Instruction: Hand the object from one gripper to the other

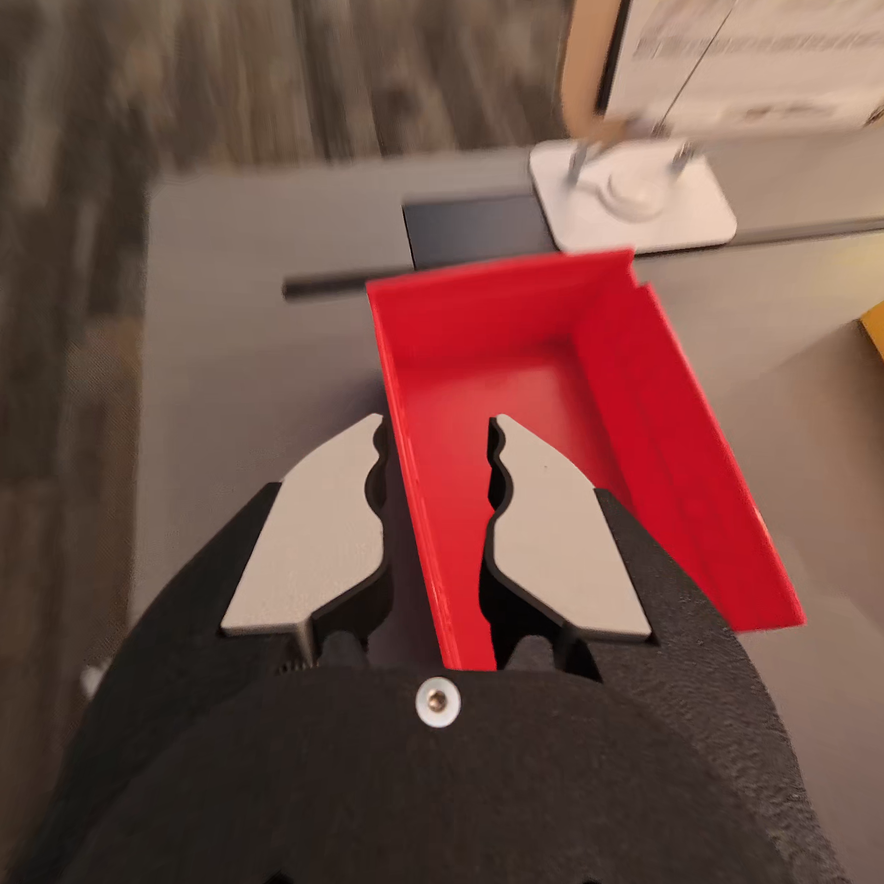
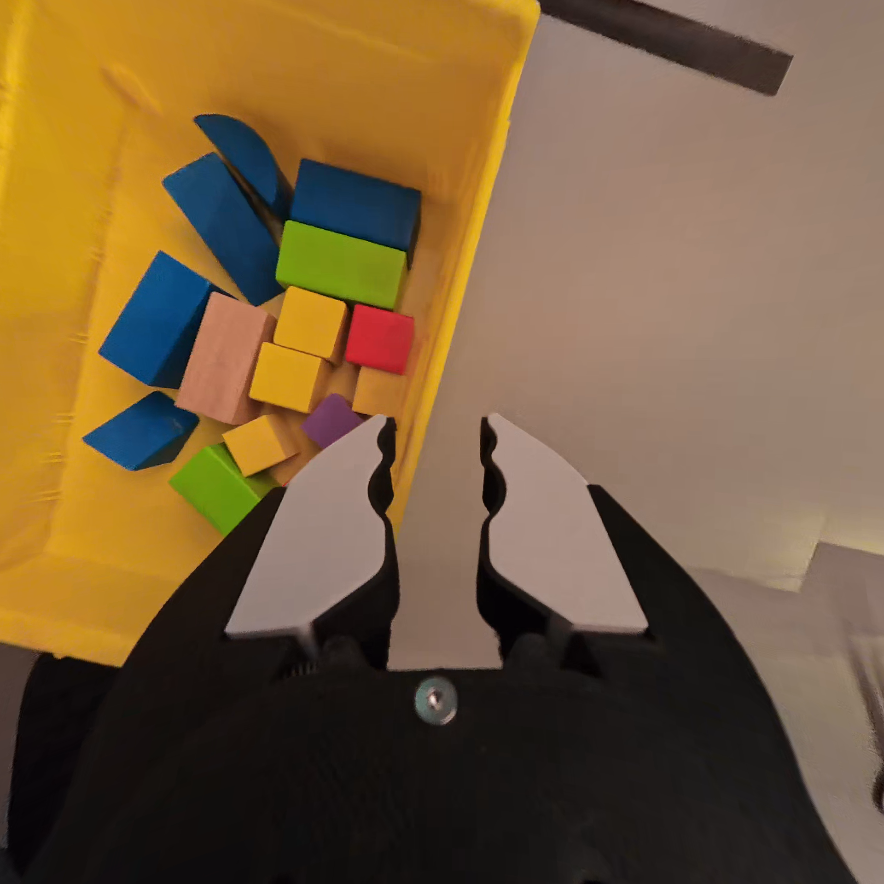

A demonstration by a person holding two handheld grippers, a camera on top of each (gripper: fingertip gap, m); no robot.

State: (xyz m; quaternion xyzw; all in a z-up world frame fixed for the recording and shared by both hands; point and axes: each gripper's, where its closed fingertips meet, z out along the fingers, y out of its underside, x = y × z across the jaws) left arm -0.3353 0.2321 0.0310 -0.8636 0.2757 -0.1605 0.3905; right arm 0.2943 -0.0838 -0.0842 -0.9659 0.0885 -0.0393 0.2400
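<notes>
so neither gripper has anything yet imo. The left gripper sits with its jaws apart and nothing between them, straddling the left wall of a red tray that looks empty, one finger outside it and one over the floor. The right gripper is also parted, w/ nothing in it, hanging over the right rim of the yellow bin, so one finger is over the bin and the other over bare table. The object to hand over is prob one of the blocks in that bin; the task doesn't say which, so I can't tell. Nearest to the right fingers are the purple block and a yellow block, w/ the red block a bit further in. The step in hand reads as the pick, not the handoff. To do it well I'd shift the right gripper left off the rim so both fingers clear the wall, then go for a block w/ free sides: the red one has room on its right, while the purple one is half buried by neighbours. Grab it near one end, not the middle, so the left gripper has bare block to bite on later. Both views are blurry from motion, so slow down before closing, and keep the left one clear of the tray wall btw
</notes>
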